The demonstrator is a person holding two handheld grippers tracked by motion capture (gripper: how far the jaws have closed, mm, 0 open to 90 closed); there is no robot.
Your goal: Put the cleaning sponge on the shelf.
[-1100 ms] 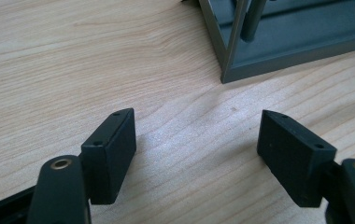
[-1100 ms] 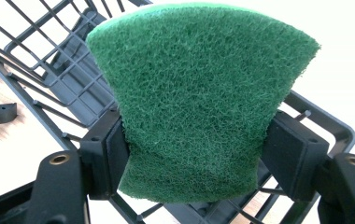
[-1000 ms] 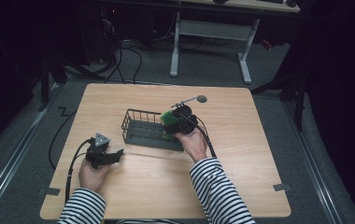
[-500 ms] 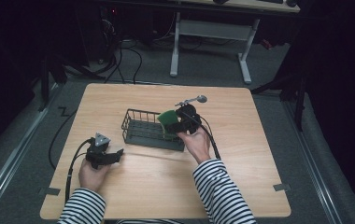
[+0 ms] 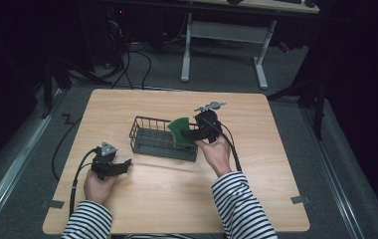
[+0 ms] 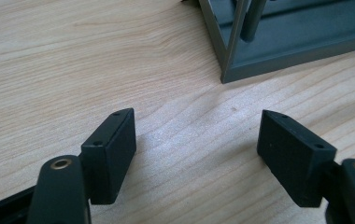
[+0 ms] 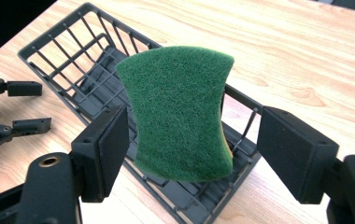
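Note:
A green scouring sponge (image 7: 180, 123) stands on edge at the right end of a dark wire basket (image 7: 73, 60), its lower edge down inside the rim. My right gripper (image 7: 192, 135) is open, one jaw on either side of the sponge with a gap on each side. From the high view, the sponge (image 5: 179, 130) sits in the basket (image 5: 142, 121) right in front of the right gripper (image 5: 187, 134). My left gripper (image 5: 126, 166) rests open on the table left of the basket, empty. In its own view the left gripper (image 6: 196, 135) faces bare wood and a basket corner (image 6: 227, 70).
A small metal object (image 5: 209, 105) lies on the wooden table (image 5: 276, 189) just behind the right gripper. Cables trail from both grippers. A white desk frame (image 5: 222, 35) stands on the floor beyond the table's far edge.
The sponge has come down slightly into the basket's right end, with the right gripper still around it. The left hand and gripper have stayed put.

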